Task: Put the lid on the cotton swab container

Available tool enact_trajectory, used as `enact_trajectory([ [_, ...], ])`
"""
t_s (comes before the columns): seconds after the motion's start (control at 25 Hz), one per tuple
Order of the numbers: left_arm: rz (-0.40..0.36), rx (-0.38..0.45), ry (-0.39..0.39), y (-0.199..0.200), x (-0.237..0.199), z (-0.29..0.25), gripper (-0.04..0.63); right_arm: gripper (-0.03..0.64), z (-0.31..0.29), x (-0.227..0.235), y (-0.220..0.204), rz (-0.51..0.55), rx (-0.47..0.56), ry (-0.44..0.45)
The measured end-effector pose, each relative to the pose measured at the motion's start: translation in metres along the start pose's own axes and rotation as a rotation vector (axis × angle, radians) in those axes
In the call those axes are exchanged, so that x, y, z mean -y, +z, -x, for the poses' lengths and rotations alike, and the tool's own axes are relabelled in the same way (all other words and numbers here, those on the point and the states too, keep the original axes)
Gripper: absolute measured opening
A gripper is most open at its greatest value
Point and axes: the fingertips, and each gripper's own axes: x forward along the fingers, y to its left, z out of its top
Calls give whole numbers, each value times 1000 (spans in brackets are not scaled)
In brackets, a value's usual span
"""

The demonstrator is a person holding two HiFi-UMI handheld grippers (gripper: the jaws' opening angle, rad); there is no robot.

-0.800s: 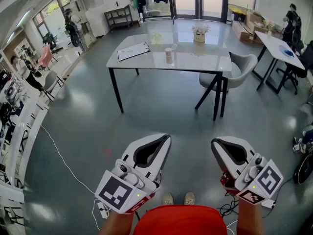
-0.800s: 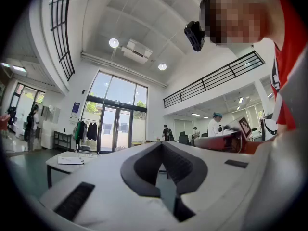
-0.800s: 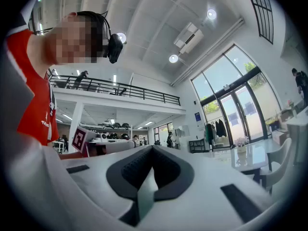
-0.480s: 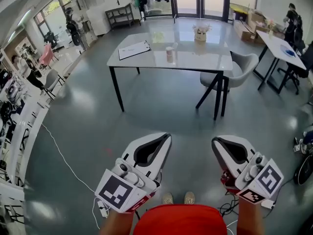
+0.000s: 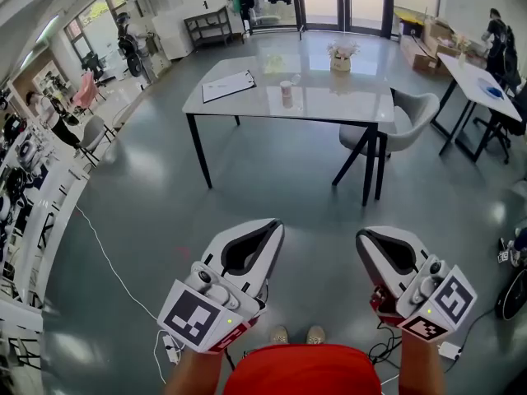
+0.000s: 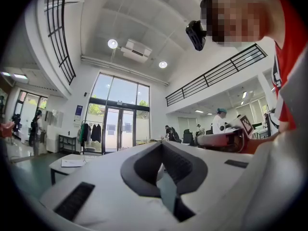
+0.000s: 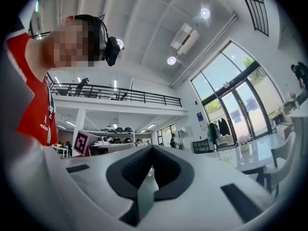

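Left claw and right claw pressed together, empty, container well apart on table

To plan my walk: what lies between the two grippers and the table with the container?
Only bare grey floor, as the head view shows: nothing stands between the left gripper, the right gripper and the table.

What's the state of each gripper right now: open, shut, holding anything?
Left gripper: shut, nothing between the jaws.
Right gripper: shut, nothing between the jaws.

Open-plan office hall: glass-topped table, grey chair, mezzanine railing
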Motion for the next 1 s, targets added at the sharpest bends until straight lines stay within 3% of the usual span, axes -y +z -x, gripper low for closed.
enact_trajectory([
  [0.56,-46,-9,75,-9,-13,-47,15,8,-3,53,1,14,-2,67],
  [1.0,-45,4,112,-29,-103,-84,15,8,-71,117,-7,27,-7,35],
])
